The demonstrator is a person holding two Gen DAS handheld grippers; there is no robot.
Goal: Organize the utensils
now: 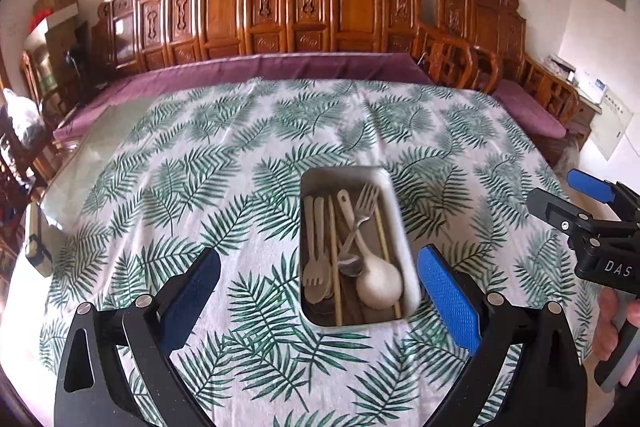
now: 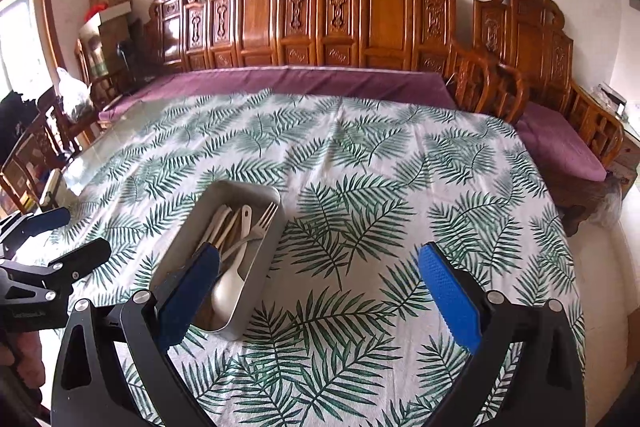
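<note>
A metal tray [image 1: 390,187] sits on the leaf-print tablecloth [image 1: 224,163] and holds a white ladle [image 1: 378,285], a metal fork [image 1: 366,201], a metal spoon [image 1: 350,263], cream plastic utensils [image 1: 314,267] and chopsticks [image 1: 334,259]. My left gripper [image 1: 320,307] hovers open just before the tray's near end, nothing between its blue pads. In the right wrist view the tray [image 2: 188,227] lies left of centre with the ladle [image 2: 228,291] and fork [image 2: 264,221] inside. My right gripper [image 2: 320,299] is open and empty, its left pad overlapping the tray's near side.
Carved wooden benches [image 1: 280,7] with purple cushions [image 1: 280,67] line the wall behind the table. A small dark object [image 1: 38,243] lies at the table's left edge. A hand [image 1: 616,327] holds the right gripper's handle at far right. Broad bare cloth surrounds the tray.
</note>
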